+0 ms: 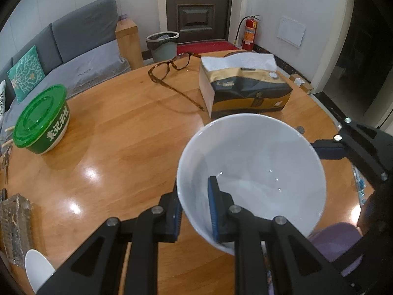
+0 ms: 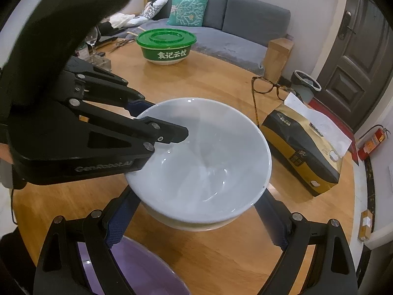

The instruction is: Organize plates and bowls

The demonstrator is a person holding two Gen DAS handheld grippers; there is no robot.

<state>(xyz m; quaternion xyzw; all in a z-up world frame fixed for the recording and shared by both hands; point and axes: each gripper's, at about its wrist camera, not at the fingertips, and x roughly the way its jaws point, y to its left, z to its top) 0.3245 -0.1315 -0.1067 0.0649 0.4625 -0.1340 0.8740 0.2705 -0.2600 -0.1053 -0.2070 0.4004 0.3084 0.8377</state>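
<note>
My left gripper (image 1: 195, 211) pinches the white bowl (image 1: 250, 172) rim at lower centre; right gripper (image 2: 196, 218) gapes wide around it, not pressing — thin rim-grip could slip, dropping the bowl onto the wooden table (image 1: 118, 152).

Illumination is even indoor light from overhead. It produces bright specular patches on the varnished table (image 1: 118, 147) ahead and to the left of the left gripper (image 1: 195, 207), and small point reflections inside the white bowl (image 2: 203, 157). Shadows are soft and short; the glasses (image 1: 172, 73) cast a faint one. Both views show strong fisheye curvature, with black vignetting at the corners. The doorway at the far right of the left view is dark. Focus is sharp at centre, with slight softening toward the rims.
</note>
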